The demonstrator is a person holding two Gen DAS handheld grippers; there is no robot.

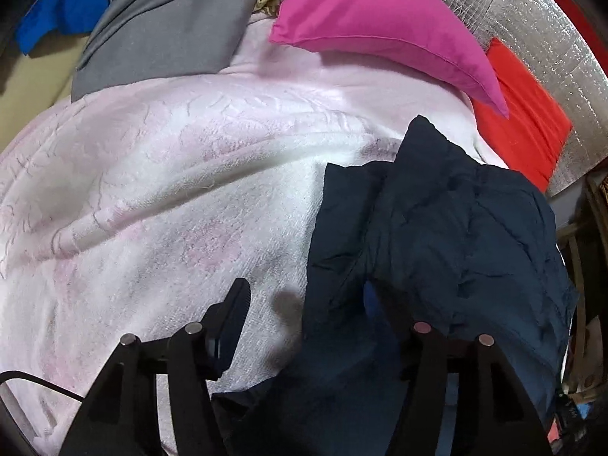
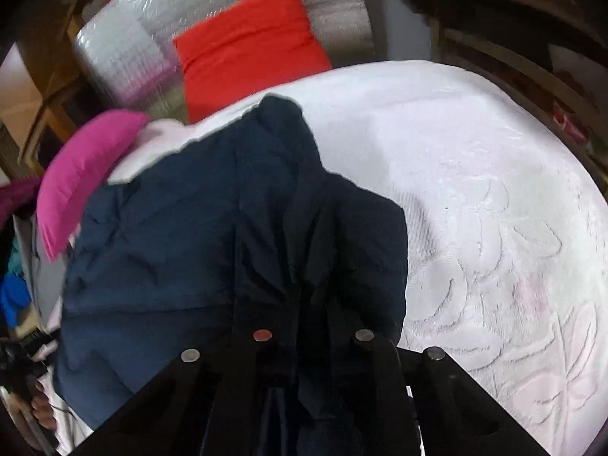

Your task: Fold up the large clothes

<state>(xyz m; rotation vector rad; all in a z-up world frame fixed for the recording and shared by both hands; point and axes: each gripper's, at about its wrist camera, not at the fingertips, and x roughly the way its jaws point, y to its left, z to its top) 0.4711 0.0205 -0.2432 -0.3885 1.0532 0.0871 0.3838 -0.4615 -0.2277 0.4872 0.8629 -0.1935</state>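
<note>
Tongs first: the left tongs (image 1: 304,326) stand wide, the left finger over bare blanket, the right finger buried against the edge of the navy jacket (image 1: 437,235); nothing is seen pinched between them. The right tongs (image 2: 311,326) sit over a bunched dark ridge of the same jacket (image 2: 212,250); the fingertips are lost in dark cloth, so whether they are clamped on it cannot be told.

The jacket lies crumpled on the pale pink blanket (image 1: 159,174) covering the bed, toward the right side in the left wrist view, one narrow end reaching far toward the red cushion (image 1: 520,129). Judged state: not yet flat, fold barely begun.

For the step to go well, opposite edges should be gripped on a seam or hem, not on loose bulk, then the cloth drawn apart and laid flat before any fold is made. The blanket should be kept out of the pinch, as its pile could be caught along with the jacket.

Materials: the jacket looks thin and crinkly, holding sharp creases, and is likely slippery. The blanket is plush with an embossed leaf pattern. A smooth magenta pillow (image 1: 380,11) lies far, grey folded cloth (image 1: 171,26) far left, and quilted silver foil sheet (image 1: 532,19) behind.
</note>
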